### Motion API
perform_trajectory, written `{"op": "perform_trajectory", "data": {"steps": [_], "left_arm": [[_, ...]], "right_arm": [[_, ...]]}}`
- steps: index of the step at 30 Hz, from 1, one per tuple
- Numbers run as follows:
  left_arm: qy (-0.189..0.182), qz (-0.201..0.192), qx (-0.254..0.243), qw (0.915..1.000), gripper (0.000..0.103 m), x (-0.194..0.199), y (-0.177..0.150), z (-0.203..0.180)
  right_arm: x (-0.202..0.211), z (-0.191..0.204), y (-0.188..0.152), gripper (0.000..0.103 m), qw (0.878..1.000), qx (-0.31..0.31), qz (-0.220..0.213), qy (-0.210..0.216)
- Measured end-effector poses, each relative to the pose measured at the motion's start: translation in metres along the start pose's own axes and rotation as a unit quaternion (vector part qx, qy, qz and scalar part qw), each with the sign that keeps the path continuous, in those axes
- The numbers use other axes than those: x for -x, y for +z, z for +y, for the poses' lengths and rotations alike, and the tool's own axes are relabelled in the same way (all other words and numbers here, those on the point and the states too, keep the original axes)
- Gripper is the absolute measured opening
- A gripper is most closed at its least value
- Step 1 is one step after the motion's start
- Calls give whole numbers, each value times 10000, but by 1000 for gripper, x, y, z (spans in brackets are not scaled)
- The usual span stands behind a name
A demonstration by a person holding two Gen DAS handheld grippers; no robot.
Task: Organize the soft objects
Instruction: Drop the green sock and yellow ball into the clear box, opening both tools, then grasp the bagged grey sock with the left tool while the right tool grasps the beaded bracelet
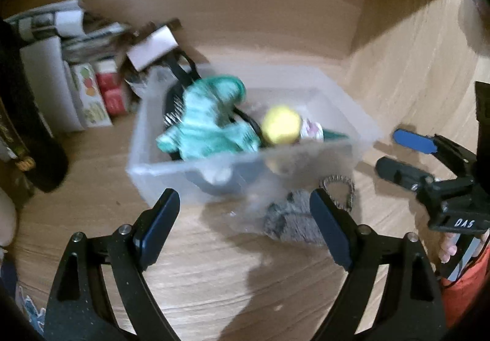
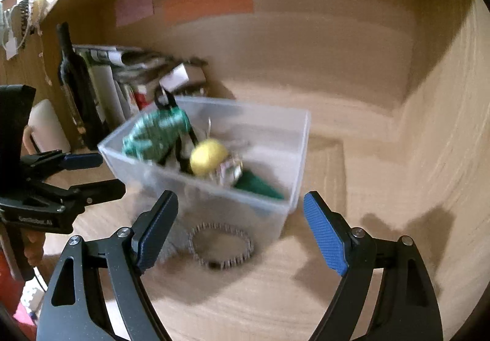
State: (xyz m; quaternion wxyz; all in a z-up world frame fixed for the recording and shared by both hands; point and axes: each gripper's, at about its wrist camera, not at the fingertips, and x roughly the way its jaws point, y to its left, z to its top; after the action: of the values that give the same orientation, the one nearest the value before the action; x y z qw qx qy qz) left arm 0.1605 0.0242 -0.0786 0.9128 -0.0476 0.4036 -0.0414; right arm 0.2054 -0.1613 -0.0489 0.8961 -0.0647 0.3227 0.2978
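Note:
A clear plastic bin point(image 1: 171, 166) point(image 2: 275, 206) stands on the wooden shelf. It holds a teal striped cloth point(image 1: 208, 123) point(image 2: 153, 134), a yellow ball point(image 1: 280, 125) point(image 2: 208, 157), a dark green cloth point(image 2: 260, 184) and black straps. A grey fuzzy cloth point(image 1: 291, 221) and a beaded ring point(image 1: 338, 191) point(image 2: 222, 244) lie on the shelf just in front of the bin. My left gripper point(image 1: 245, 227) is open and empty, above the grey cloth. My right gripper point(image 2: 242, 230) is open and empty, above the ring; it also shows in the left wrist view point(image 1: 395, 154).
Stacked boxes and papers point(image 1: 76, 65) point(image 2: 122, 74) and a dark bottle point(image 2: 76, 77) stand left of the bin. The shelf's back wall carries coloured paper strips point(image 2: 208, 2). A side wall point(image 2: 444, 126) rises on the right.

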Motion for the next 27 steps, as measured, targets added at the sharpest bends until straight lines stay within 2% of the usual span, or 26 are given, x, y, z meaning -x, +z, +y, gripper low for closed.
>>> {"op": "perform_trajectory", "data": {"steps": [5, 8, 11, 14, 16, 18, 20, 24, 27], "left_arm": [[-202, 380, -127, 9990, 87, -22, -11, -13], [-283, 614, -302, 9973, 87, -36, -15, -20], [-450, 705, -210, 9963, 85, -43, -14, -17], [-752, 756, -66, 9943, 73, -45, -14, -12], [-921, 764, -44, 9928, 61, -45, -15, -9], [-991, 730, -94, 9924, 51, -44, -15, -11], [-982, 683, -151, 9927, 47, -40, -17, -17], [-894, 575, -185, 9942, 39, -36, -20, -23], [-877, 521, -161, 9947, 33, -27, -19, -18]], "right_arm": [[-24, 2, -25, 82, 9984, -32, 545, 120], [-32, 8, -30, 82, 9976, 57, 690, 79], [-37, 13, -31, 82, 9968, 157, 776, 77], [-45, 13, -30, 82, 9956, 115, 909, 201], [-50, 12, -31, 82, 9946, 97, 1002, 248], [-57, 12, -31, 81, 9935, 103, 1100, 282], [-62, 13, -31, 70, 9921, 88, 1193, 384], [-65, 16, -30, 61, 9921, 136, 1191, 380], [-63, 16, -31, 46, 9926, 151, 1137, 392]]}}
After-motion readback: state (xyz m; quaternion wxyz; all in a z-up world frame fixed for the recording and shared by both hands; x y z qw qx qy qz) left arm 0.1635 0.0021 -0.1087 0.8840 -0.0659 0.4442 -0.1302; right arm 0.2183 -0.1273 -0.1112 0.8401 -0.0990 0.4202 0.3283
